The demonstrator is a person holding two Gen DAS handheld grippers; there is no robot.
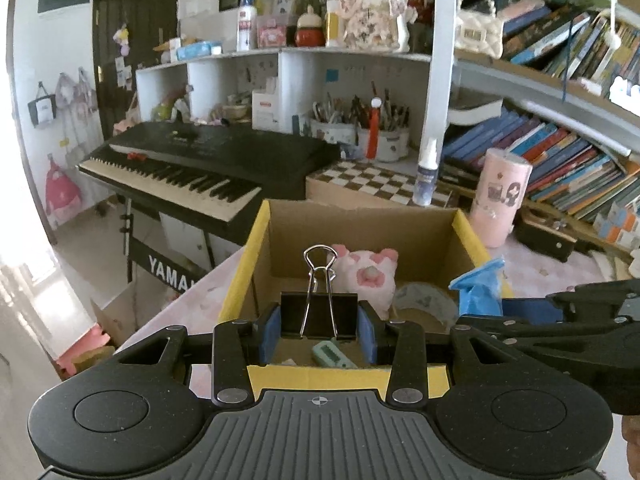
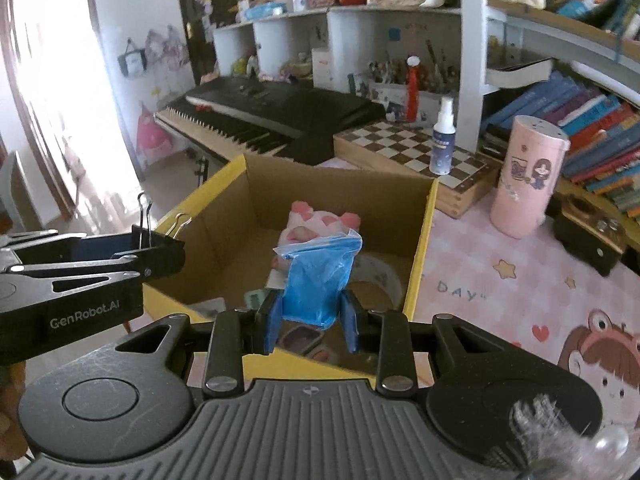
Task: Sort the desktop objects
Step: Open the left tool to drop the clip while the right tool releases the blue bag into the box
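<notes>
Cluttered shelves of books, pen pots and trinkets back a desk covered with a pink cartoon-printed mat [image 2: 500, 280], with a black electronic keyboard [image 1: 208, 160] beyond its far edge. Just ahead of both sets of fingers sits an open brown cardboard box with yellow-taped rims [image 1: 360, 224], apparently the collecting bin for the sorting.

The left gripper [image 1: 319, 330] has its blue pads clamped on the flat sides of a black binder clip with folded-up silver wire handles [image 1: 319, 304]; gripping the body leaves the handles free and upright. It hangs over the box's near rim.

The right gripper [image 2: 309, 322] is closed tight on the lower end of a crumpled blue plastic packet [image 2: 316, 276], whose top stands up between and beyond its fingertips, also above the box opening.

Below and beyond the fingers, inside the box, lie a pink-and-white plush pig toy [image 1: 368, 276], a roll of patterned tape [image 1: 424, 304] and a small pale-green rectangular item [image 1: 330, 354].

Both items seem poised for dropping in; opening the fingers over the open interior, clear of the rims, looks like the remaining step.
</notes>
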